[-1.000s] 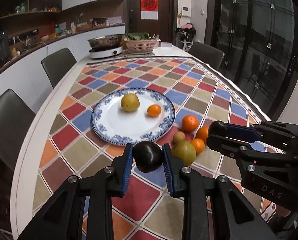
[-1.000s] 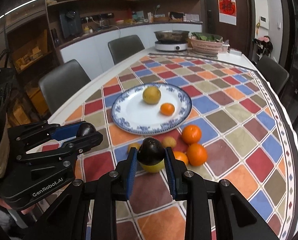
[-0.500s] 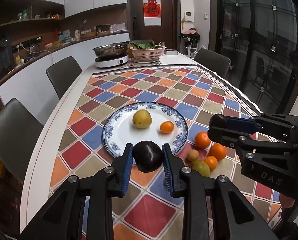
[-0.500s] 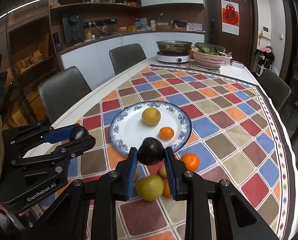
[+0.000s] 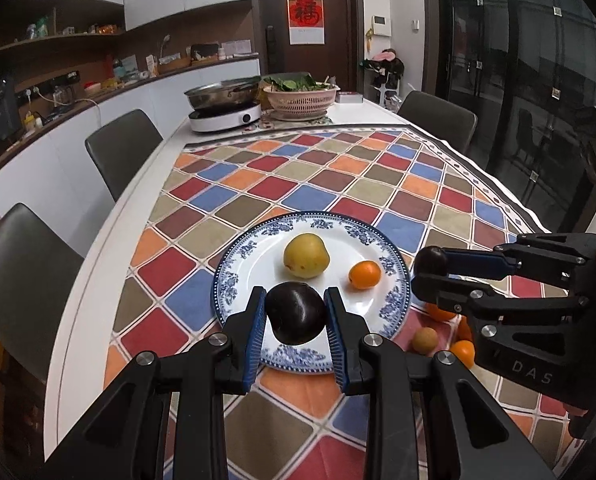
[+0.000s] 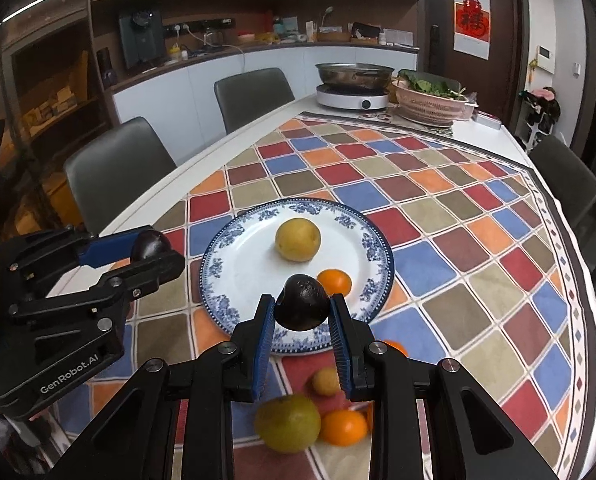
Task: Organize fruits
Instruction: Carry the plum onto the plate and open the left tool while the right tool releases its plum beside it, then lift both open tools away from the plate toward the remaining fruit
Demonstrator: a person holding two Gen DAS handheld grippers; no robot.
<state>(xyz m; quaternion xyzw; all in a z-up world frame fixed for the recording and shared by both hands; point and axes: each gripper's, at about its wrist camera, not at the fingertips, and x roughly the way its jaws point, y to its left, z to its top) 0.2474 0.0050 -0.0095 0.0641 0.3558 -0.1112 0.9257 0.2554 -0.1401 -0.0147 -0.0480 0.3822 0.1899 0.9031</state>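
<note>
both grippers hover over the near rim of the blue-patterned plate [image 5: 394,300]: the left gripper [image 5: 295,314] pinches a dark plum [image 5: 295,312], the right gripper [image 6: 302,308] another (pear-shaped) dark fruit [image 6: 302,300].

Pan [image 5: 221,95] on cooker [image 5: 224,119]; basket [image 5: 301,101] of greens beside.

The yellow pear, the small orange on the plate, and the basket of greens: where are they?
Yellow pear [image 5: 306,256], left wrist view, middle of its skin.
Small orange [image 5: 364,275], left wrist view, its centre.
Basket of greens [image 5: 301,102], left wrist view, its front wall.
</note>
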